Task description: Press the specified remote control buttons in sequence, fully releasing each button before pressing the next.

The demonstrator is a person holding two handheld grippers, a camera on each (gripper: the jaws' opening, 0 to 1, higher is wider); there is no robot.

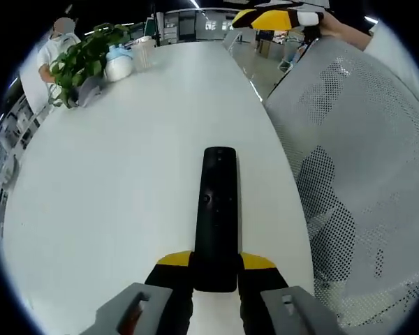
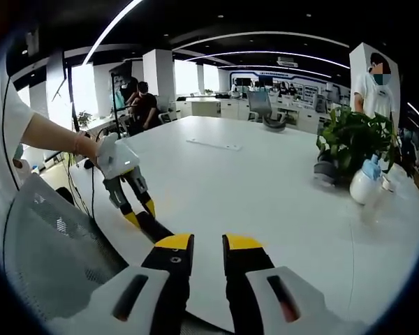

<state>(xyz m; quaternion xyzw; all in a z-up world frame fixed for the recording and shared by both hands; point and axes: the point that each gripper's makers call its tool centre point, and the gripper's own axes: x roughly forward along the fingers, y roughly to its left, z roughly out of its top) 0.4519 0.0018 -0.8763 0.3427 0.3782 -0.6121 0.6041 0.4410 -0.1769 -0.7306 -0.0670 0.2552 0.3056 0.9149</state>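
The left claw is closed on the near end of the remote control, held flat over the white counter. The right claw hovers narrowly parted and empty. The remote looks rigid, light and smooth; grip its bare end, clear of buttons.

Your right gripper: yellow-tipped jaws slightly parted, nothing between them, above the white table.
Your left gripper: at left, jaws around a dark remote's end.
Far side: potted plant, white bottle.
Near left: mesh chair back.
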